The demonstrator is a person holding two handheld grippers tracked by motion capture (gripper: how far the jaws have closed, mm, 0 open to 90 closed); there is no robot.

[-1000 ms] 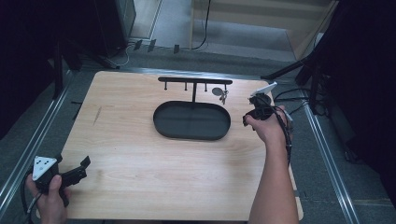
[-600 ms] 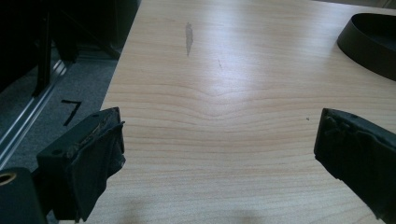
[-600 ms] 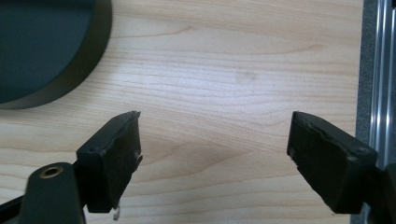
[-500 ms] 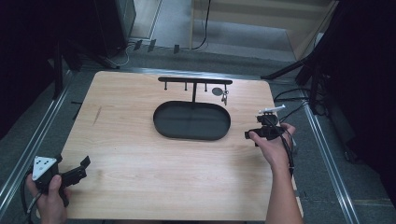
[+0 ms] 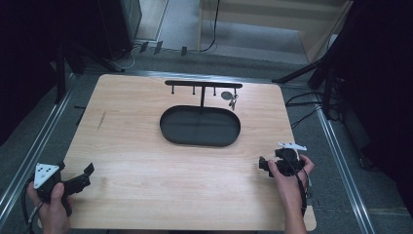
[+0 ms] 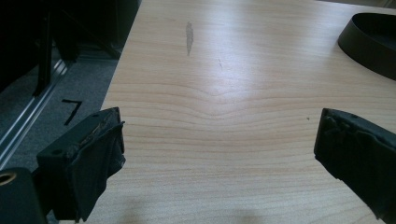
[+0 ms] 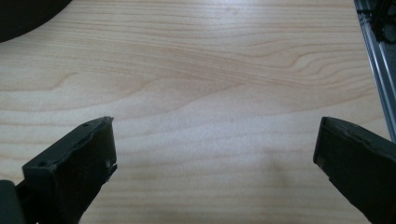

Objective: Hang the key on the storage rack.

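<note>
High view: keys (image 5: 230, 98) hang on the rack's (image 5: 203, 84) right hook — hanging looks done — both tongs, left (image 5: 83, 178) and right (image 5: 265, 164), spread empty near the desk (image 5: 146, 161) edge.

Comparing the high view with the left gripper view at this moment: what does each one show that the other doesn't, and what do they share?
High view alone: the rack with keys hanging at its right end, the right gripper open near the table's right edge, and both hands. Left gripper view alone: close detail of the left gripper with its jaws wide apart and nothing between them, plus a black mark on the floor. Shared: the wooden table, the grey streak on it, and the black oval tray.
</note>
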